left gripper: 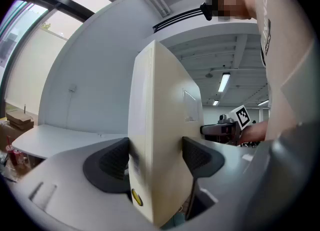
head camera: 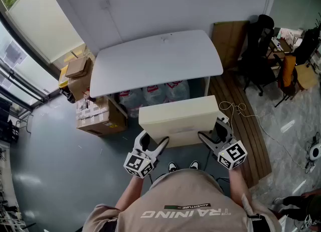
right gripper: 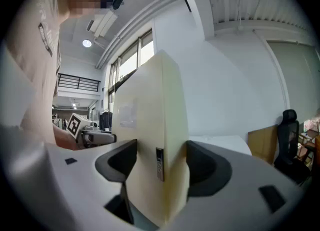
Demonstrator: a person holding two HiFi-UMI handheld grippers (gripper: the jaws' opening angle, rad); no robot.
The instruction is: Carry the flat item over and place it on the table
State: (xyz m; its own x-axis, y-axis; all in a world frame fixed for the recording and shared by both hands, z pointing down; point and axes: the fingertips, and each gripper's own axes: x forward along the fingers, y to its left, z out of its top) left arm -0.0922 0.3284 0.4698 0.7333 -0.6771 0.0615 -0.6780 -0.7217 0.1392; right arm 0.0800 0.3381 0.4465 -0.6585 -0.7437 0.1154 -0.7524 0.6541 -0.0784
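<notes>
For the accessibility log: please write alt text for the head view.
From above, a person holds a flat cream box, one end clamped in the left gripper, the other in the right gripper, just short of a white table. Cardboard boxes stand on the floor at left, an office chair at right.

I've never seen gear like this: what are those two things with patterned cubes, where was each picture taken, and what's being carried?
No robot: a person holds a gripper in each hand. One picture looks down from a camera on the person's head; the other two come from cameras on the grippers. The left gripper and right gripper each clamp the near edge of a cream flat box, held in the air. Ahead stands a white table with a bare top; cardboard boxes sit beside it.
</notes>
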